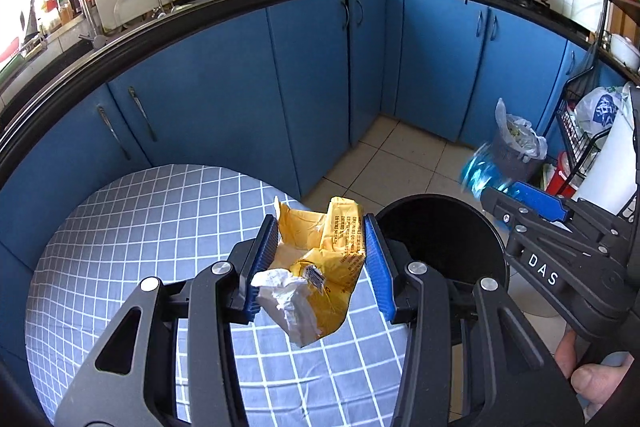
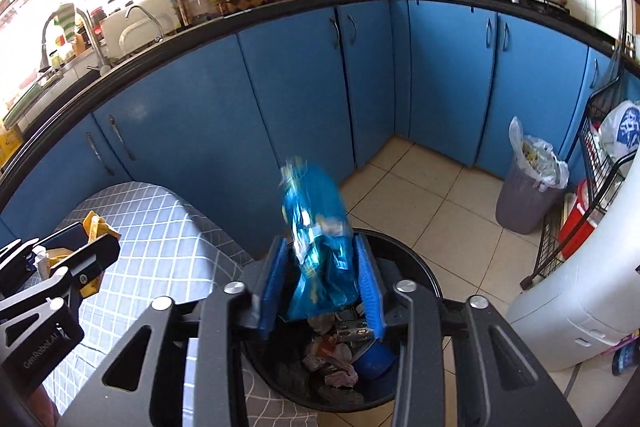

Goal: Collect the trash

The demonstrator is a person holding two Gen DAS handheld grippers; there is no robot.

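While the left gripper [image 1: 320, 263] is clamped on a yellow wrapper [image 1: 332, 247] and white paper above the table [image 1: 120, 227], a blue bag [image 2: 320, 247] is seen blurred between the right gripper's [image 2: 322, 287] parted jaws, over the black bin [image 2: 420, 275]. Earlier scraps [image 2: 332, 359] already lie inside. The yellow wrapper is judged left to drop.

Checked-cloth table [image 1: 120, 247]; black bin [image 2: 416, 267] on tiled floor [image 2: 440, 195]
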